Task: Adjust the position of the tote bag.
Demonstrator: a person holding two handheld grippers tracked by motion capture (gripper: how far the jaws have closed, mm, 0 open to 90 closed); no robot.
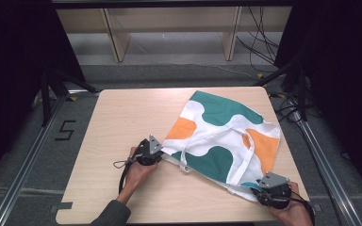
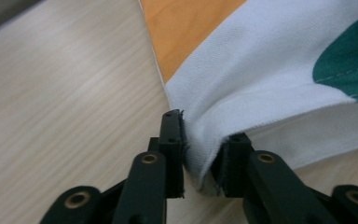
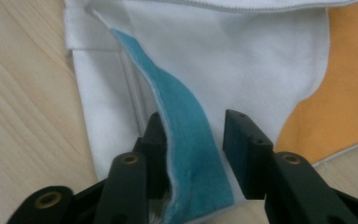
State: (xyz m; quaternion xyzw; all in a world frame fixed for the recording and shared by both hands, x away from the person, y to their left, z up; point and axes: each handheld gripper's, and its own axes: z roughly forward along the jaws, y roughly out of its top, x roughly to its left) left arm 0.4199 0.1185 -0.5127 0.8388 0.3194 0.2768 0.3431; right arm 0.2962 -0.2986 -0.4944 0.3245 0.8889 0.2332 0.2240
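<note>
In the high view, a tote bag (image 1: 224,136) lies flat on the table (image 1: 122,117), the left gripper (image 1: 162,154) at its near-left corner and the right gripper (image 1: 259,186) at its near-right corner. In the left gripper view, the jaws pinch a bunched white fold. In the right gripper view, the jaws stand partly spread around a blue-edged flap.

Right gripper (image 3: 193,154) jaws apart astride tote bag (image 3: 242,60) edge, wooden table (image 3: 23,116)
</note>
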